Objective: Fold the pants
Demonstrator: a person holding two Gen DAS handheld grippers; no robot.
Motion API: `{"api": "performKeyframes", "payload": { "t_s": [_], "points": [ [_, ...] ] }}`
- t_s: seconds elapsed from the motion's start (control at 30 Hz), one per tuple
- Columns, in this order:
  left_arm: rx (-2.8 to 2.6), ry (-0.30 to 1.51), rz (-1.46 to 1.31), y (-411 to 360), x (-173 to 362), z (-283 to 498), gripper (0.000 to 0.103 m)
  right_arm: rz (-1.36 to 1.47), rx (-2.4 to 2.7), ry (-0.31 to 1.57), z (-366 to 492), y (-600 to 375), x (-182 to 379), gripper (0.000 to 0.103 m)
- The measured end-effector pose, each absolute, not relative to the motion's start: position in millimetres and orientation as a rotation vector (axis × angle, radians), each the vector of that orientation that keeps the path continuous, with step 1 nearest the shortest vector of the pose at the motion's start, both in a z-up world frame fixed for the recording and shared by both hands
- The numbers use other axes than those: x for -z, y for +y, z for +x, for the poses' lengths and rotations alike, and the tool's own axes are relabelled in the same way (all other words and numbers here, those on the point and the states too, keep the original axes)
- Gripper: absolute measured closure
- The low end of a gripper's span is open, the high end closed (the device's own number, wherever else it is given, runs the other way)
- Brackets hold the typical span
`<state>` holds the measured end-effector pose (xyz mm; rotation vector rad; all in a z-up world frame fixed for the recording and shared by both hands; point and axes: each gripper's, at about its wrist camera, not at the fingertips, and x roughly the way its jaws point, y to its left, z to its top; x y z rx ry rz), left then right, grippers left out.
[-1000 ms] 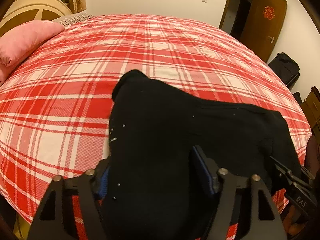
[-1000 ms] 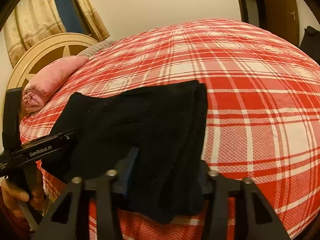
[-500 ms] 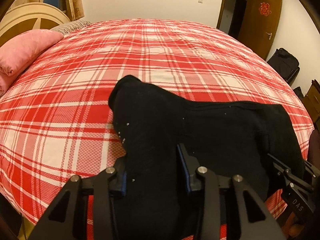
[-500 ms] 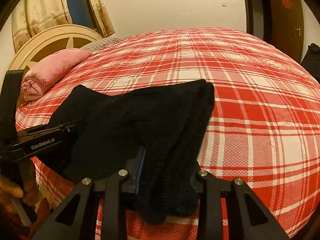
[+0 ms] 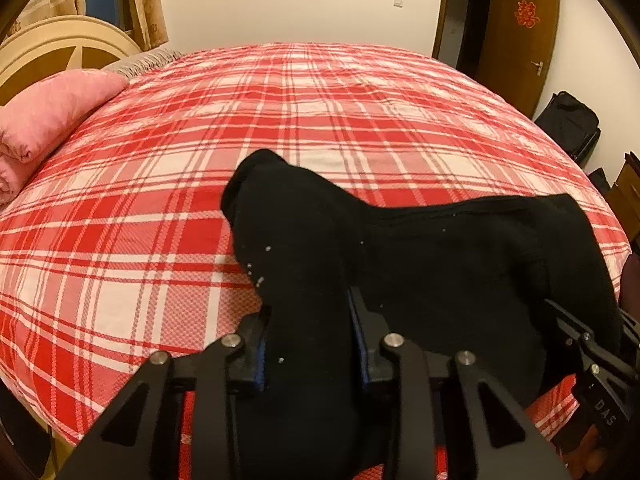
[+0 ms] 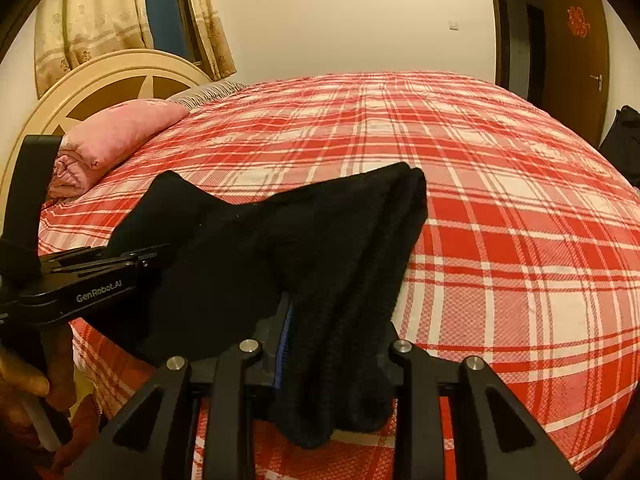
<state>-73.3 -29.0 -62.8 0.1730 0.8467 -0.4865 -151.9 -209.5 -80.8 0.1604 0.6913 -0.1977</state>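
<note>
Since a second ago my left gripper (image 5: 310, 344) has closed in on the black pants (image 5: 400, 264): its fingers were spread wide around the cloth then, and now they pinch a thick bunch of it between the blue-edged pads. My right gripper (image 6: 336, 354) stays clamped on the other end, cloth gathered between its fingers and hanging below them. The pants lie bunched near the front edge of the red plaid bedspread (image 5: 280, 120), stretched between my two tools (each shows at the side of the other's view). A folded pink quilt (image 6: 116, 136) sits well apart by the cream headboard (image 6: 120, 80). A brown door (image 5: 516, 36) stands open beyond the bed.
</note>
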Motion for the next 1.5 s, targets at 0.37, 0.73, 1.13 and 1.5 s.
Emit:
{"api": "performKeyframes", "payload": {
  "t_s": [0.37,0.73,1.13,1.5],
  "points": [
    [0.506,0.837,0.162,-27.8,56.5,-75.2,0.075,0.133,0.201,0.668,-154.0,-200.3,66.1,0.073],
    [0.612,0.850,0.138,-43.0,46.5,-87.2,0.076,0.162,0.266,0.632,-175.7,-218.2,44.4,0.073],
    [0.546,0.843,0.113,-27.1,36.9,-64.3,0.077,0.121,0.209,0.625,-144.9,-208.8,37.4,0.073],
    [0.417,0.815,0.050,19.8,28.6,-33.3,0.076,0.074,0.093,0.605,-85.6,-176.1,30.5,0.073]
  ]
}}
